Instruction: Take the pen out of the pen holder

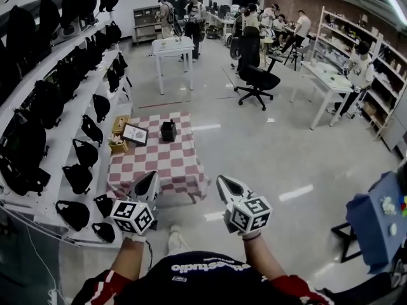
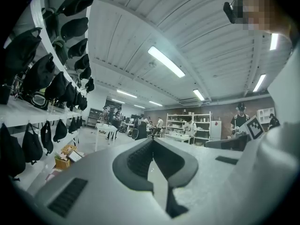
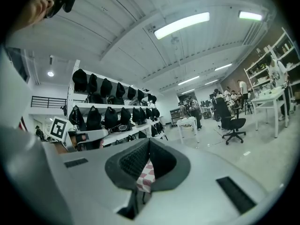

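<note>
White print on the person's dark shirt (image 1: pixel 210 267) runs upside down and seems to end in "studio"; the rest is unclear. Each gripper carries black-and-white square markers. The left gripper (image 1: pixel 153 174) and right gripper (image 1: pixel 220 179) both have their jaws together on nothing (tips meet in each gripper view). Ahead of the left gripper, well apart, the black pen holder (image 1: pixel 168 131) stands on the checked desk (image 1: pixel 172 167); the pen is too small to tell. A frame (image 1: pixel 135 134) and box (image 1: pixel 119 136) sit left of the holder. Shelves (image 1: pixel 60 138) of black bags run along the left gripper's left.
</note>
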The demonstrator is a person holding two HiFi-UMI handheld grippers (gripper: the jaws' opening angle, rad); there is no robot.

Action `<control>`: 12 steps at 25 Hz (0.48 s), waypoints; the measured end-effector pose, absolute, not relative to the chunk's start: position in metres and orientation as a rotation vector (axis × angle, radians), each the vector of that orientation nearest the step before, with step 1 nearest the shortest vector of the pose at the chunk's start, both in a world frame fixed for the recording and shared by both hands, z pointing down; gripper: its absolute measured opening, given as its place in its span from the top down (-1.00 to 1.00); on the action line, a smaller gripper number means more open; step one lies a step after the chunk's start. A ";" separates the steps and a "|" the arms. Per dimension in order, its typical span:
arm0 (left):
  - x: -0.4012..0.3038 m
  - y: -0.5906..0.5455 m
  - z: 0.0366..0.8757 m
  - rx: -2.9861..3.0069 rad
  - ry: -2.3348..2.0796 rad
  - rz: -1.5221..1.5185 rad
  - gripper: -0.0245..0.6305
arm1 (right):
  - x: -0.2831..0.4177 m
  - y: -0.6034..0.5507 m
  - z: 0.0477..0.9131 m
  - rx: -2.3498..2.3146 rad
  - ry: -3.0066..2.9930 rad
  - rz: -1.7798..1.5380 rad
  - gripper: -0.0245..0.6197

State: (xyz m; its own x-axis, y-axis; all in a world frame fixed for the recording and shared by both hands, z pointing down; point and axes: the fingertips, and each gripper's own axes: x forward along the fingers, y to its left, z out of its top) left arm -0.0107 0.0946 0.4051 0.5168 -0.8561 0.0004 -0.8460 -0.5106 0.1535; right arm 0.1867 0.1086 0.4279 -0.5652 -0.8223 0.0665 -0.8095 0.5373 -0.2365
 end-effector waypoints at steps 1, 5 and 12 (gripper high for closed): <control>-0.010 0.094 0.407 2.615 -1.475 -0.112 0.91 | 0.186 0.109 0.430 -1.438 2.714 -0.378 0.91; -0.010 0.092 0.414 2.609 -1.464 -0.103 0.91 | 0.183 0.109 0.437 -1.446 2.732 -0.401 0.91; -0.021 0.083 0.420 2.589 -1.473 -0.100 0.91 | 0.179 0.103 0.445 -1.459 2.746 -0.430 0.91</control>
State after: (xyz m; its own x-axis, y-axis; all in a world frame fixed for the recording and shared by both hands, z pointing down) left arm -0.0208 0.0825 0.4198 0.5124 -0.8585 0.0217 -0.8477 -0.5016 0.1725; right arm 0.1790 0.1028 0.4451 -0.5678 -0.8137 0.1248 -0.8129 0.5303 -0.2407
